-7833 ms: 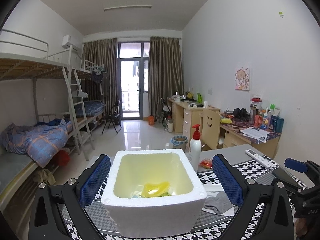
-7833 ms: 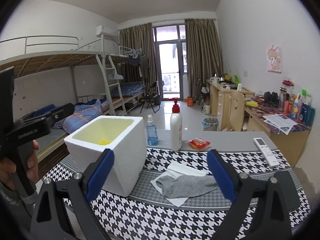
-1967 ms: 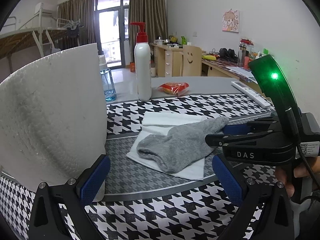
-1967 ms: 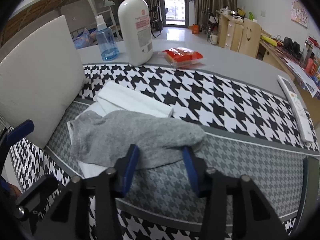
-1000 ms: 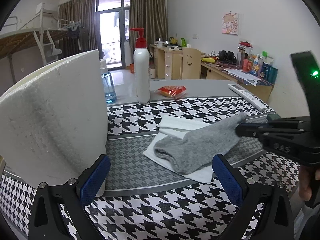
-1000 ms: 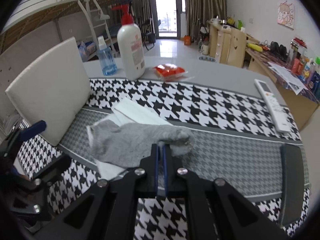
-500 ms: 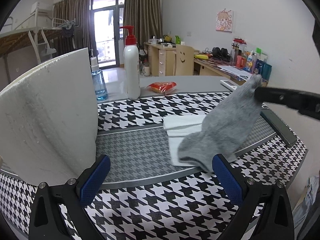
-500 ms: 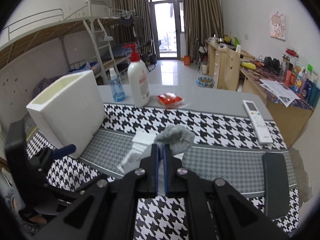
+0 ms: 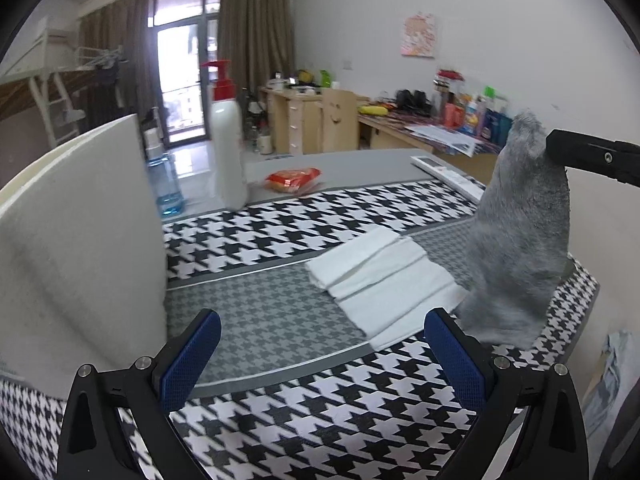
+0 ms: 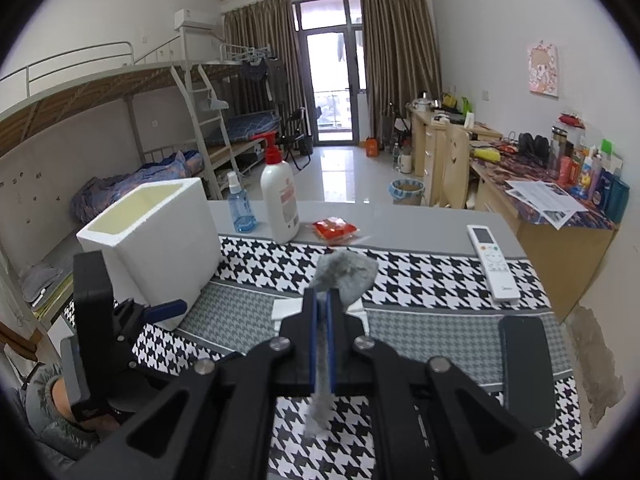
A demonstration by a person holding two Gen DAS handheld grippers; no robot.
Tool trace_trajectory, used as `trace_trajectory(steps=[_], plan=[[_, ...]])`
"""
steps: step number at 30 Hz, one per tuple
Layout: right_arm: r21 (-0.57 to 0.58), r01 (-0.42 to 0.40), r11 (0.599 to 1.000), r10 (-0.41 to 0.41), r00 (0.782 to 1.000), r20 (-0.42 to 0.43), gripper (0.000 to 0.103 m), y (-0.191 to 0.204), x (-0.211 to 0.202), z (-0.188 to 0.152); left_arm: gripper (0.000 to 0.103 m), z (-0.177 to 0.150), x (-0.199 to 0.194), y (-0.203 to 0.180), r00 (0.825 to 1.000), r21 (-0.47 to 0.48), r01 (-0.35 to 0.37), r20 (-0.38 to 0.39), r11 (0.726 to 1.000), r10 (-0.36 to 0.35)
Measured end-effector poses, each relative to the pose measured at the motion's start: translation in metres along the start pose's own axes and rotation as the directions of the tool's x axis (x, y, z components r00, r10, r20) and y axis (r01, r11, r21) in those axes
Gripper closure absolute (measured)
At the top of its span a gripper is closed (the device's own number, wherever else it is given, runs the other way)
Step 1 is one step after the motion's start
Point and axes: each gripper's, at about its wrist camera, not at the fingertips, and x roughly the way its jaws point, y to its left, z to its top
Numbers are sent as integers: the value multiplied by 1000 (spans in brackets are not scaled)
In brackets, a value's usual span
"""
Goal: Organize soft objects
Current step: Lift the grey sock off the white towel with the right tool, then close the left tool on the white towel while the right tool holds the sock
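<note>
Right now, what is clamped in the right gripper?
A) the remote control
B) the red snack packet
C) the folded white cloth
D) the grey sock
D: the right gripper has its blue pads shut on the grey sock, which hangs clear above the folded white cloth that lies on the table.

The right gripper [image 10: 322,300] is clamped tight, its blue pads pinching a grey sock [image 9: 520,240] that hangs from it. The left gripper [image 9: 320,354] is spread wide, holding nothing, angled downward.
</note>
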Motion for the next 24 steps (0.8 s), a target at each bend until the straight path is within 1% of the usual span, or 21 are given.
trace_trajectory(steps=[4, 7, 9, 13, 17, 19, 20, 22, 23, 24], plan=[[25, 10, 1000, -9, 999, -34, 97, -11, 7, -12, 1, 3, 11, -7, 999, 37, 38, -25, 999, -38], [42, 20, 999, -17, 997, -73, 97, -17, 15, -21, 1, 6, 21, -13, 997, 68, 57, -48, 996, -54], [43, 32, 999, -27, 993, -114, 97, -23, 24, -32, 1, 8, 24, -16, 997, 82, 60, -49, 995, -56], [57, 37, 998, -26, 983, -183, 97, -31, 38, -51, 1, 13, 37, -22, 990, 119, 128, -80, 985, -119], [58, 47, 997, -32, 968, -248, 96, -35, 49, -70, 1, 14, 50, -25, 981, 143, 178, -110, 974, -163], [65, 41, 997, -22, 965, -263, 96, -37, 50, -75, 1, 15, 57, -27, 982, 155, 160, -122, 975, -142], [66, 44, 997, -25, 964, -266, 95, -38, 50, -77, 1, 15, 60, -28, 982, 159, 163, -125, 974, -144], [68, 46, 997, -26, 964, -266, 90, -40, 50, -79, 3, 15, 65, -30, 981, 172, 161, -134, 972, -139], [70, 44, 997, -24, 963, -267, 82, -40, 50, -80, 4, 15, 67, -30, 982, 177, 157, -137, 972, -133], [73, 43, 996, -22, 964, -263, 69, -41, 49, -81, 7, 15, 70, -31, 982, 182, 149, -140, 972, -124]])
